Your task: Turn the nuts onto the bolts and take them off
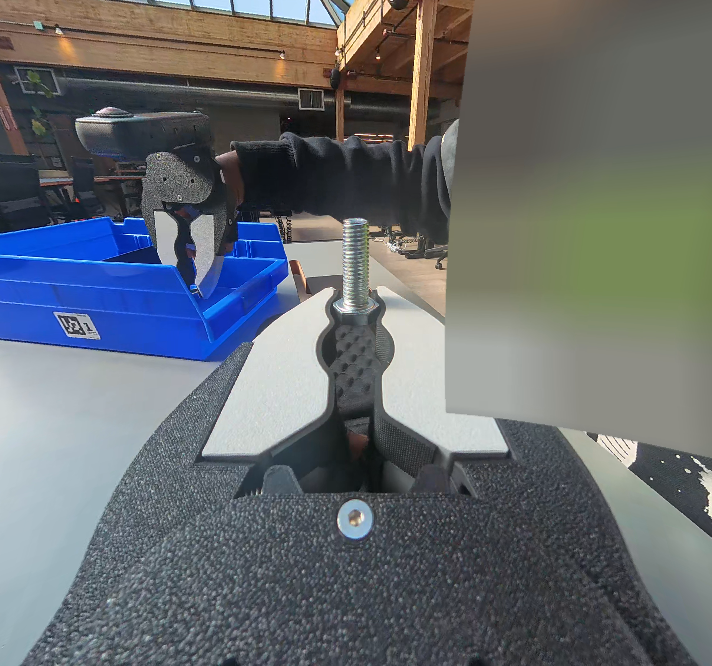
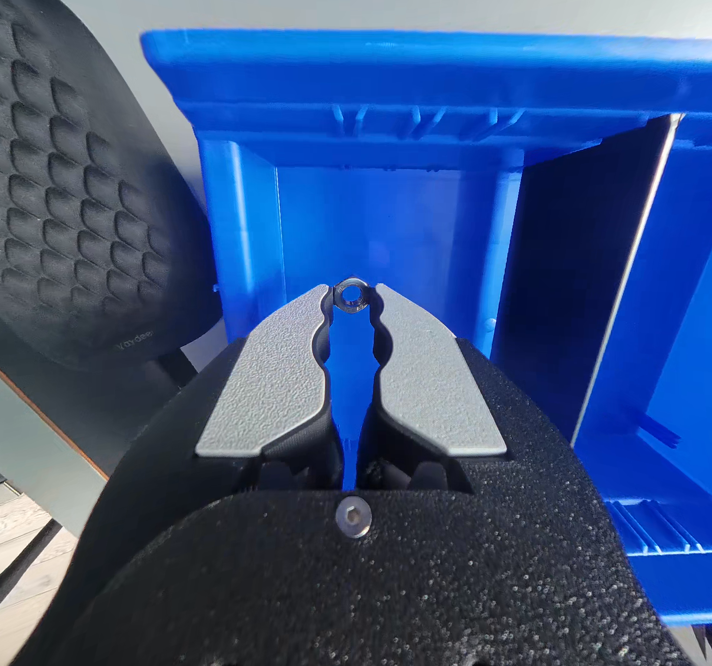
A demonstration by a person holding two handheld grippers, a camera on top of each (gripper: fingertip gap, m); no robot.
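Observation:
My left gripper point(image 1: 355, 306) is shut on the hex head of a silver bolt point(image 1: 355, 262). The bolt stands upright with its bare thread pointing up. My right gripper point(image 2: 350, 297) is shut on a small silver nut point(image 2: 350, 298) at its fingertips, over a compartment of the blue bin point(image 2: 385, 81). In the left wrist view the right gripper point(image 1: 200, 289) points down into the blue bin point(image 1: 115, 301), to the left of and beyond the bolt. A dark sleeve point(image 1: 339, 181) reaches across behind the bolt.
The blue bin stands on a grey table point(image 1: 77, 416) and has dividers making several compartments. A black padded chair seat point(image 2: 77, 204) lies left of the bin. A blurred patch covers the right of the left wrist view. The left gripper's tips are roughly 25 cm from the right gripper's.

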